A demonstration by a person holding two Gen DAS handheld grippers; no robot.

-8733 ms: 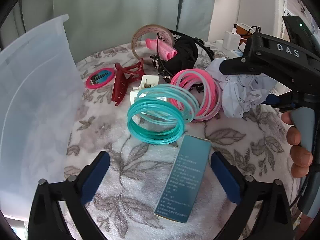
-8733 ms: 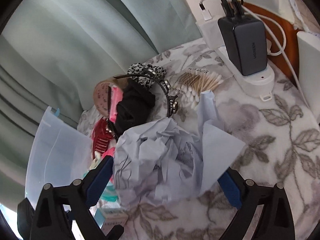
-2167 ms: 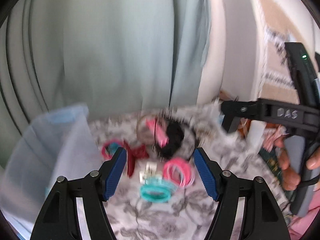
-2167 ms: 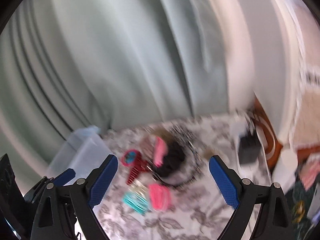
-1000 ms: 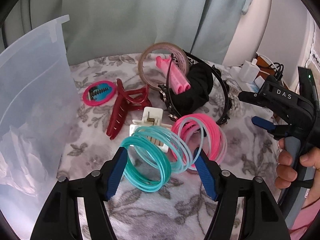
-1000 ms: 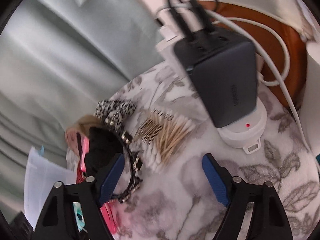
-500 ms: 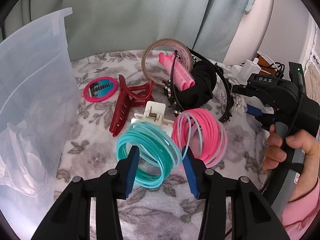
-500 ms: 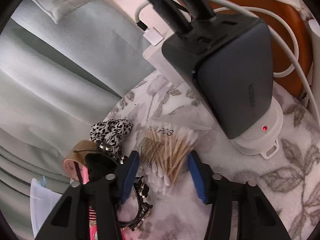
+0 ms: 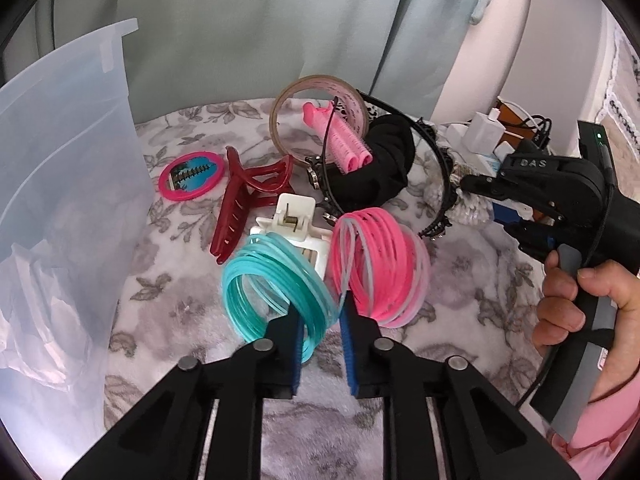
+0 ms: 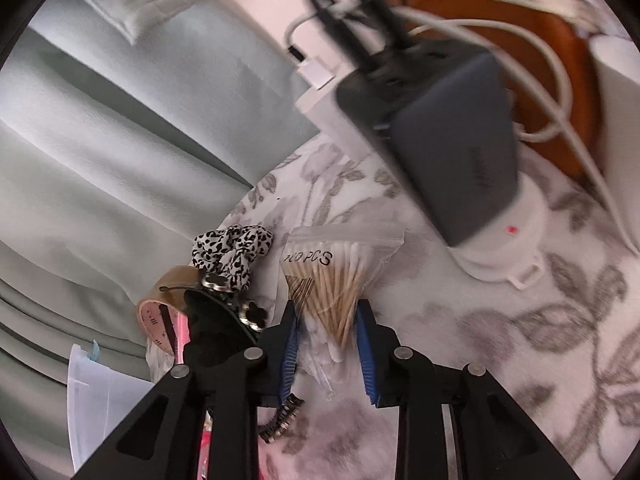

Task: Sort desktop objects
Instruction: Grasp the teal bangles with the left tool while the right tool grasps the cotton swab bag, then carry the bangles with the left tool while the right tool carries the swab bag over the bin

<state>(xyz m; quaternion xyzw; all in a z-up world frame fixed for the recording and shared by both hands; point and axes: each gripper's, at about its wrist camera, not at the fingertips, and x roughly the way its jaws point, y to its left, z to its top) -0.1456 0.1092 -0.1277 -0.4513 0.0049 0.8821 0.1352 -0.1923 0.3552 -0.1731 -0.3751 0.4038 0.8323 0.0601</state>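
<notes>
A stack of teal bangles (image 9: 272,284) leans on the floral cloth beside a stack of pink bangles (image 9: 384,264). My left gripper (image 9: 322,320) is shut on the near edge of the teal stack. In the right wrist view a clear bag of cotton swabs (image 10: 332,280) lies between the blue pads of my right gripper (image 10: 326,336). Its jaws are closing, and both pads touch the bag's sides. The left wrist view shows that right gripper (image 9: 480,200) held by a hand at the right.
A clear plastic bin (image 9: 60,200) stands at the left. Behind the bangles lie a red claw clip (image 9: 244,200), a white clip (image 9: 296,216), a pink mirror (image 9: 192,176), a tape roll (image 9: 320,80), pink rollers (image 9: 344,140) and a black scrunchie (image 9: 384,160). A dark charger (image 10: 460,140) with cables sits right of the swabs.
The left jaws have closed from wide apart onto the teal bangles. The right jaws have narrowed around the swab bag. The crumpled paper and teal box seen much earlier are gone from the cloth.
</notes>
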